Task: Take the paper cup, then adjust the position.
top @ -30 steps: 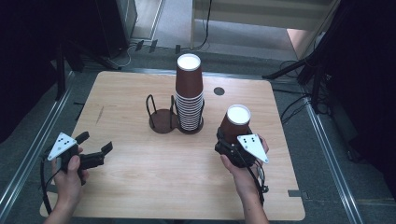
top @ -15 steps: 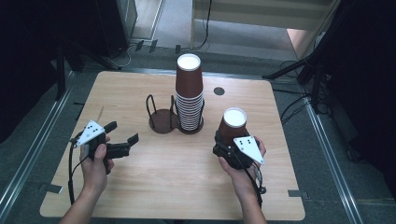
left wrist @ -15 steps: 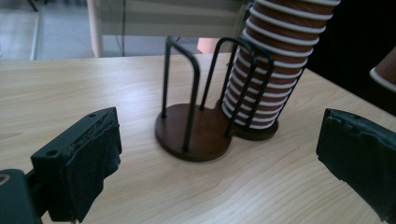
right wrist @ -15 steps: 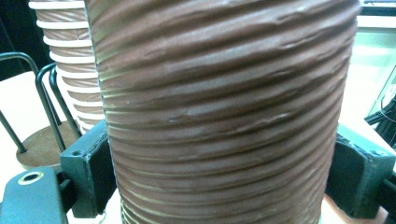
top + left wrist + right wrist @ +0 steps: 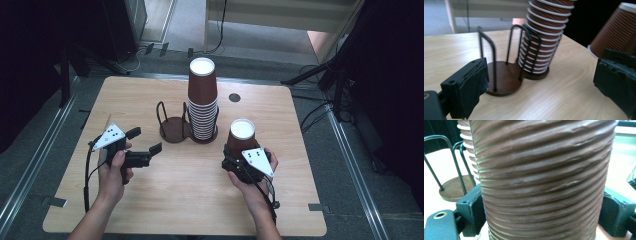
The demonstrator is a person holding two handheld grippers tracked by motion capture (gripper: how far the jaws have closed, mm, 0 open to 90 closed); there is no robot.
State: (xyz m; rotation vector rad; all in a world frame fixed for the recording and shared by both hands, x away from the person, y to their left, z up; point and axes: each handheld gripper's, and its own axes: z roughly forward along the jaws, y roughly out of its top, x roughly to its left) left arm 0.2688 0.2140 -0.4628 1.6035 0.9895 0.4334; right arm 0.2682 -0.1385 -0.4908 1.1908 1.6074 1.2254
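A: Status, right tool [image 5: 239, 159]?

B: We see it closed on one brown ribbed paper cup [image 5: 240, 137], held upside down, white base up, at the worktop's [image 5: 200, 200] right-centre. In the right gripper view the cup wall [image 5: 544, 180] sits between both jaws, pads pressed against its sides near the rim end.

A: Left tool [image 5: 145, 142]?

B: Jaws set wide, nothing between them. We see it at the worktop's left-centre, pointed toward the holder. The left gripper view shows both padded jaws well apart w/ bare wood between.

A: Where's the rest of the cups?

B: Cup stack [image 5: 202, 100], inverted, stands in the right ring of a dark two-ring wire holder [image 5: 172, 125] at worktop centre. Left ring is vacant; we see its round base [image 5: 501, 77] and upright wire loops. The stack leans slightly in the left gripper view [image 5: 546, 37].

A: Held cup vs. stack?

B: Apart. Held cup is near the stack, to its right and closer to the person. Whether its rim touches the worktop, we cannot tell.

A: Other items?

B: A small dark round disc [image 5: 234, 97] on the worktop, behind and right of the stack.
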